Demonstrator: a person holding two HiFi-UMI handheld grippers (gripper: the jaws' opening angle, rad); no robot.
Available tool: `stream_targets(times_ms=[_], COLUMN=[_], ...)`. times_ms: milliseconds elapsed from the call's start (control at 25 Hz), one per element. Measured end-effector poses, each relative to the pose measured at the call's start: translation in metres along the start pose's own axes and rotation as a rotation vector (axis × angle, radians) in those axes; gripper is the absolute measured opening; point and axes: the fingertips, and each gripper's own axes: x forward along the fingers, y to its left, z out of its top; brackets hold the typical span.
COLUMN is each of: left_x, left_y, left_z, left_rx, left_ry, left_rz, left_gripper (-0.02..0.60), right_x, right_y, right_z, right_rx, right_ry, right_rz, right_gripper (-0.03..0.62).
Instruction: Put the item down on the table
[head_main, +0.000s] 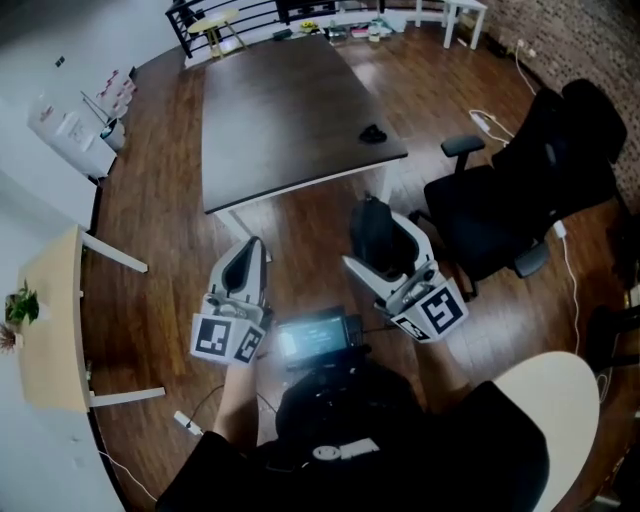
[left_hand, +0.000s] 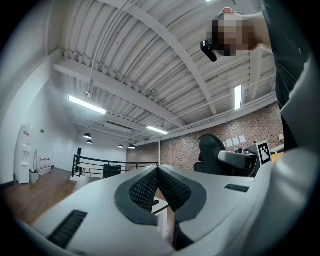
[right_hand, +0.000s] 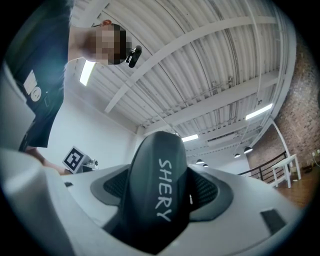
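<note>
The right gripper (head_main: 388, 255) is squeezed shut on a black oval case (head_main: 376, 230) with "SHERY" on it. The case is up in the air, on the near side of the dark table (head_main: 280, 110), not over it.

I think this is the carrying step. Next, the case has to go farther out over the table top, down low, and then the jaws let go.

The long way of the case runs along the jaws. Its free end points far, toward the table.

The left gripper (head_main: 250, 247) is closed with nothing in it.
</note>
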Motion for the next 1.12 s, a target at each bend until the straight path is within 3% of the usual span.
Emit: stream_targets(times_ms=[440, 680, 960, 1120], left_x=[0.063, 0.123, 0.200, 0.212], left_y=[0.052, 0.106, 0.209, 0.223], left_z=[-0.033, -0.040, -0.031, -0.041], left_rx=[-0.022, -0.051, -0.045, -0.055], left_ry=[0.026, 0.026, 0.023, 0.025], left_rz=[-0.009, -0.034, -0.061, -0.069], left_gripper=[-0.008, -0.008, -0.008, -0.008], right_x=[0.046, 0.107, 0.224, 0.234], right_y=[-0.057, -0.101, -0.151, -0.161], right_z=[-0.040, -0.060, -0.089, -0.106], right_rx=[-0.003, -0.005, -0.018, -0.027], right_ry=[0.026, 0.061, 0.068, 0.085], right_rz=[-0.026, -0.036, -0.045, -0.061], right_gripper=[0.370, 0.370, 0.370, 0.370])
